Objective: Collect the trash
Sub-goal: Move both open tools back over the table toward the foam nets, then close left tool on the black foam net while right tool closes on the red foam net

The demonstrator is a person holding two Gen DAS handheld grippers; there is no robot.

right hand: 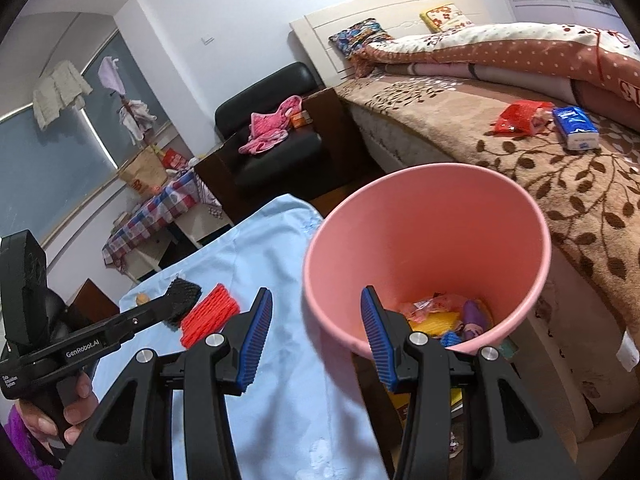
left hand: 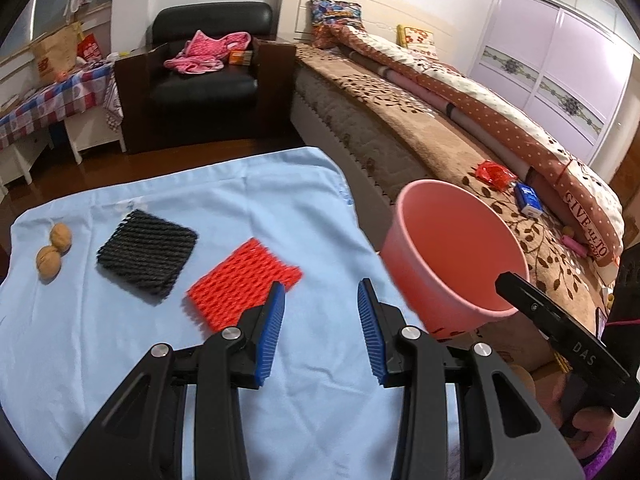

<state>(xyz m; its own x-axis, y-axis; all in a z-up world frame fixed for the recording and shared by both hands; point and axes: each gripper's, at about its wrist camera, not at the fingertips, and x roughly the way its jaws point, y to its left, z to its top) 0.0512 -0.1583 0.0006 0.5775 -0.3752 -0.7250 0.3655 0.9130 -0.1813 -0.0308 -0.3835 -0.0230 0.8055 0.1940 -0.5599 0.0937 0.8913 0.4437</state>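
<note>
A red foam net (left hand: 243, 282) and a black foam net (left hand: 147, 256) lie on the light blue cloth (left hand: 120, 340); both also show in the right wrist view, red (right hand: 208, 314) and black (right hand: 184, 298). Two walnuts (left hand: 54, 250) sit at the cloth's left. A pink bin (left hand: 452, 252) stands beside the table on the right, and in the right wrist view the bin (right hand: 424, 240) holds several wrappers (right hand: 444, 316). My left gripper (left hand: 322, 300) is open and empty, just right of the red net. My right gripper (right hand: 316, 306) is open and empty at the bin's near rim.
A bed with a brown leaf-pattern blanket (right hand: 540, 168) runs along the right, with a red wrapper (right hand: 518, 118) and a blue tissue pack (right hand: 576, 128) on it. A black armchair (left hand: 208, 76) with pink clothes stands behind the table. A checked-cloth desk (left hand: 48, 100) is at far left.
</note>
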